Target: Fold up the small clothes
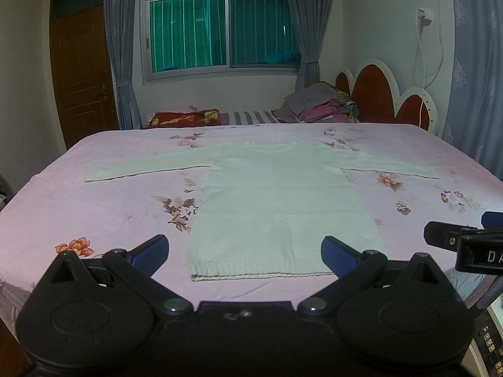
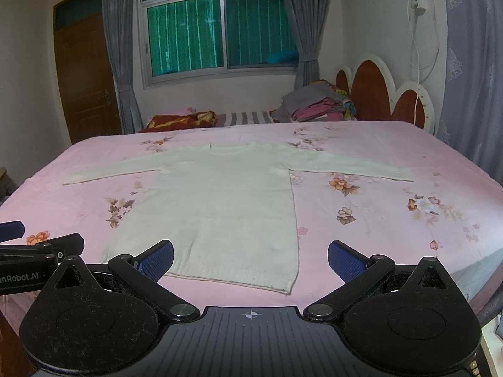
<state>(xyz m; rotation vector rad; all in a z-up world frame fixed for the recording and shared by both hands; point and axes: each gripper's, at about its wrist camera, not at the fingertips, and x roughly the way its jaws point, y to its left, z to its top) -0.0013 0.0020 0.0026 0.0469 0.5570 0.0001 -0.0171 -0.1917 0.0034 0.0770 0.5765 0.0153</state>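
Observation:
A small pale knit sweater [image 1: 276, 201] [image 2: 217, 201] lies flat on the pink flowered bed, both sleeves spread out sideways, ribbed hem toward me. My left gripper [image 1: 244, 253] hovers open just short of the hem, its blue pads wide apart with nothing between them. My right gripper [image 2: 250, 259] is open too, over the hem's right half, its left pad above the cloth. In the left wrist view the right gripper's fingers [image 1: 452, 235] show at the right edge. The left gripper's fingers [image 2: 59, 245] appear at the left edge of the right wrist view.
The pink floral sheet [image 1: 94, 207] [image 2: 393, 220] covers the whole bed. A pile of folded clothes [image 1: 320, 103] [image 2: 314, 103] and a red pillow [image 1: 185, 117] lie at the far side by the headboard [image 1: 389, 94]. A window and a wooden door stand behind.

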